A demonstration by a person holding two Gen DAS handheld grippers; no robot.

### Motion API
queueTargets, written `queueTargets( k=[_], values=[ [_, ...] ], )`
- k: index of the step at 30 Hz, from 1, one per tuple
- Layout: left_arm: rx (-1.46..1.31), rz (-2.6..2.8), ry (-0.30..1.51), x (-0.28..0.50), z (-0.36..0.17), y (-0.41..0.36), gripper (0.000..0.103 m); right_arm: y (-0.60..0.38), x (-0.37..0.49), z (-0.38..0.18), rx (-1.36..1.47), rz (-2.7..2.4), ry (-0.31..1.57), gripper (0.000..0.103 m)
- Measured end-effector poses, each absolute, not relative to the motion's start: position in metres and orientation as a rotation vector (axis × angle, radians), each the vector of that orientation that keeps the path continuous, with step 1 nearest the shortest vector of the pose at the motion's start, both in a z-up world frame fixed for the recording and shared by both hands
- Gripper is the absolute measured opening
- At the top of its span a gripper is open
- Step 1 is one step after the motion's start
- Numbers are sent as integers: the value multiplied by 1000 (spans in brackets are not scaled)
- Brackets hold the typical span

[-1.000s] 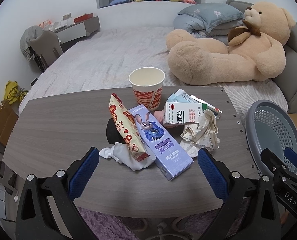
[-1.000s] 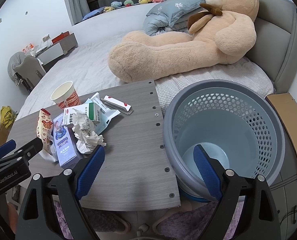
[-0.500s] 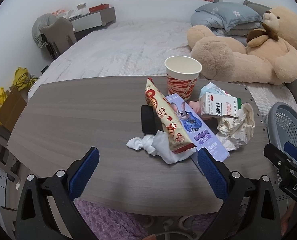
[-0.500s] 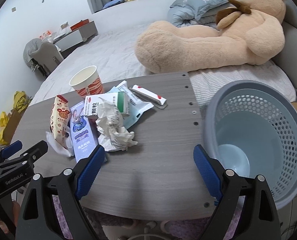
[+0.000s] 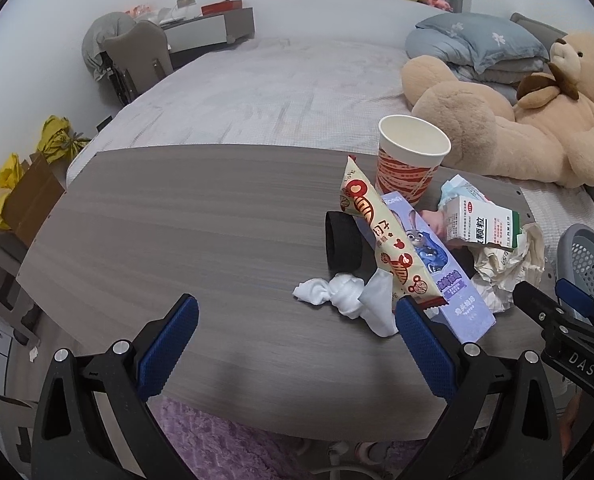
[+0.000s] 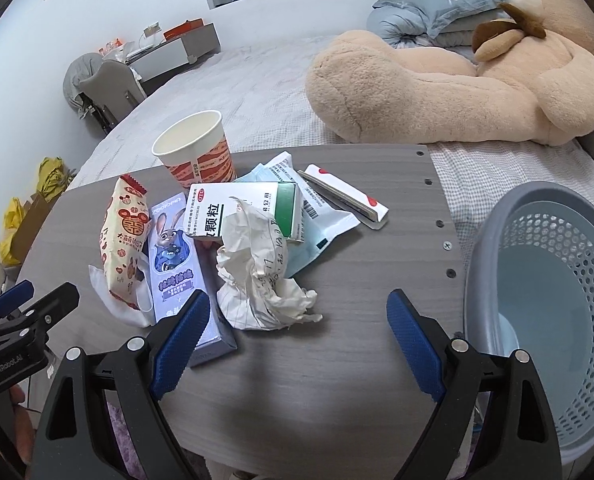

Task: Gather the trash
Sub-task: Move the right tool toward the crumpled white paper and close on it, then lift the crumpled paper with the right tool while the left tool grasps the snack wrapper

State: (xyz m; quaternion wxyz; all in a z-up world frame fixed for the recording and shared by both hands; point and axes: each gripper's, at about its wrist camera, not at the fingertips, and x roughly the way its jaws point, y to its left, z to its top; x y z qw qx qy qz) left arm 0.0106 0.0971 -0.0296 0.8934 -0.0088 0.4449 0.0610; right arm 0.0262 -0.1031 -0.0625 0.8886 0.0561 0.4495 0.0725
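— Right wrist view: where's the trash?
— Piled on the worktop point(image 6: 337, 360): crumpled paper point(image 6: 263, 276) just ahead of the right gripper point(image 6: 297, 320), spread wide, holding nothing; basket point(image 6: 545, 300) alongside.
— Left gripper point(image 5: 295, 334)?
— Spread too, empty, beside the white tissue point(image 5: 345, 298).

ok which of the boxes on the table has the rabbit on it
The long purple box, lying flat beside the snack packet. The white and green box carries only printed text.
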Motion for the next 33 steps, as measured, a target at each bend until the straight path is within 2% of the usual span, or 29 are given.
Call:
queueTargets(
  k=[9,13,18,22,30,33],
  values=[
    [-32,116,921,11,-32,100,97,-96,38,-72,83,154,946,85],
    [-27,113,925,11,-32,99,97,-92,40,-73,75,159,947,80],
    [-17,104,926,10,-33,96,97,-88,41,-74,53,170,952,65],
    [-12,100,925,9,-32,94,97,-84,41,-75,43,181,962,59],
    [-7,94,925,8,-32,92,97,-79,39,-77,24,216,977,30],
    [-5,90,924,6,-31,90,97,-80,37,-77,30,226,975,28]
  ],
)
